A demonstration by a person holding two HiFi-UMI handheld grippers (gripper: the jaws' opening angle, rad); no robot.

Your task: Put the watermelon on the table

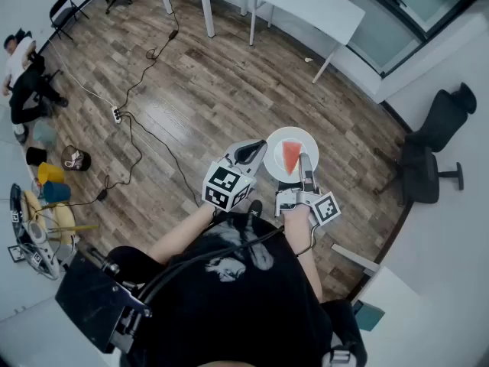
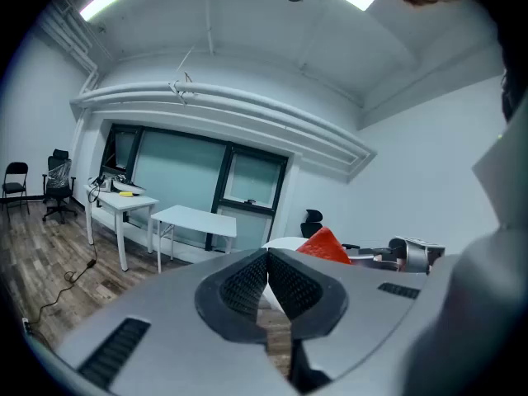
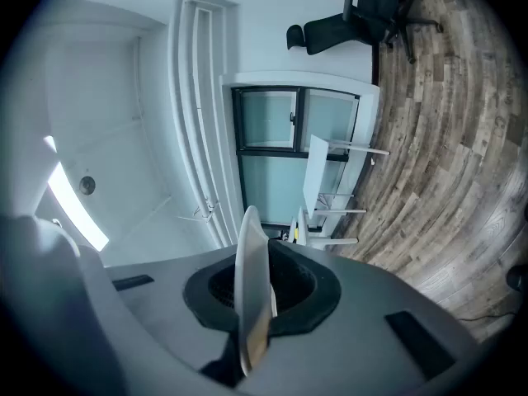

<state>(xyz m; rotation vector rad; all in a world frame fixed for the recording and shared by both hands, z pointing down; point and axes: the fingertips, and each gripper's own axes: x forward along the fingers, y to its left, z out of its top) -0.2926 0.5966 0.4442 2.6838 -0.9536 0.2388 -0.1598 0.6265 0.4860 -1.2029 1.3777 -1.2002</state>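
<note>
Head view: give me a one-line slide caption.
Standing over a wood floor, a person holds a watermelon slice on a white plate gripped by the right tongs, left tongs shut alongside.

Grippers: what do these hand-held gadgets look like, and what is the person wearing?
Both the left gripper and right gripper are pale grey with dark ribbed pads; each carries a white cube printed with black square markers. The person wears a black short-sleeved T-shirt, crossed by a black cable.

Red watermelon slice (image 1: pixel 291 156), white plate (image 1: pixel 275 165), brown wood-grain floor (image 1: pixel 206 90), black-and-white square markers on the grey left gripper (image 1: pixel 257 150) and right gripper (image 1: pixel 306 165), white surface (image 1: pixel 306 2), black office chair (image 1: pixel 432 147).
</note>
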